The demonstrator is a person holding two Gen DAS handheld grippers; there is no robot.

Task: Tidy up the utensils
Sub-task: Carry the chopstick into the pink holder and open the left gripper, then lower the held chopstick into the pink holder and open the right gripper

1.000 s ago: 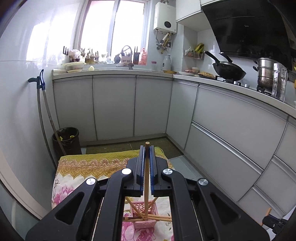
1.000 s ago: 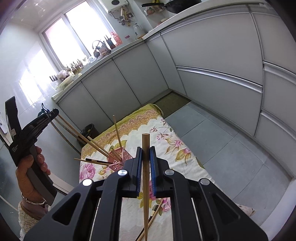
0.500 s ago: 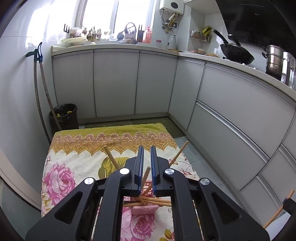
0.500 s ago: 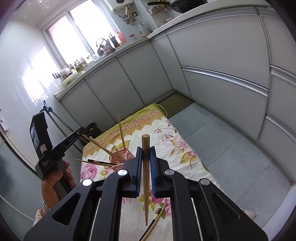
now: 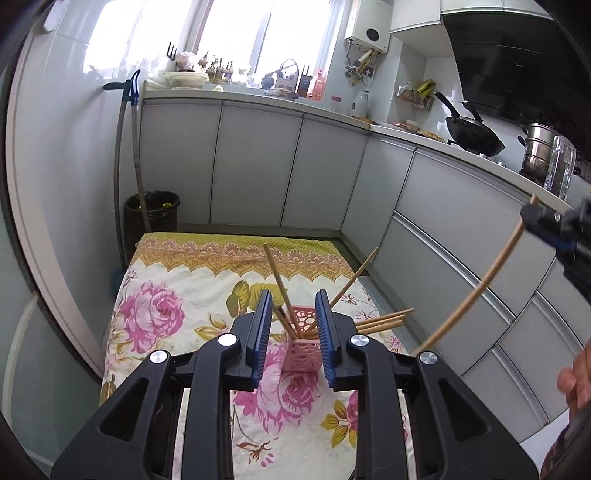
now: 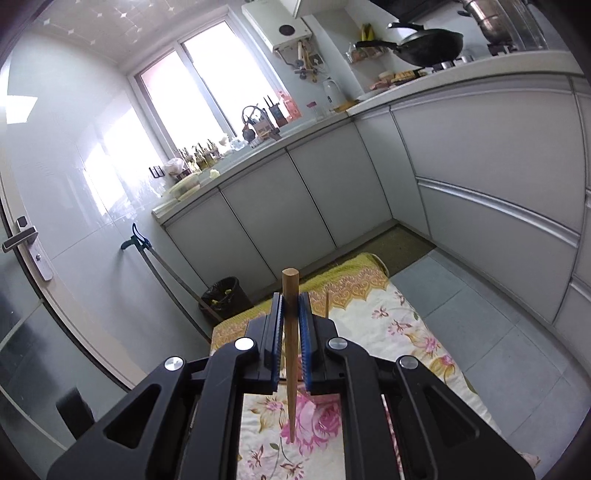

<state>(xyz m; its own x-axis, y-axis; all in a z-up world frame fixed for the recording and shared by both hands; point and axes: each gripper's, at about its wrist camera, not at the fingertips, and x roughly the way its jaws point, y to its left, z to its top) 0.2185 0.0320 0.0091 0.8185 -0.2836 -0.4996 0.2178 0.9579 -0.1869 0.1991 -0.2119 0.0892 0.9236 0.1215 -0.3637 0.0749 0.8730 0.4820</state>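
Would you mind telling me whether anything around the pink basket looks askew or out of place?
Yes: the chopsticks in the pink basket lean out at scattered angles rather than standing together, and two lie almost level over its right rim, so they look likely to slip out onto the floral cloth.

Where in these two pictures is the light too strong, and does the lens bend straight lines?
Left wrist view: the window is washed out white, and the cabinets curve strongly toward the edges. Right wrist view: the window is also blown out, glare lies on the glossy wall, and the held chopstick stays sharp.
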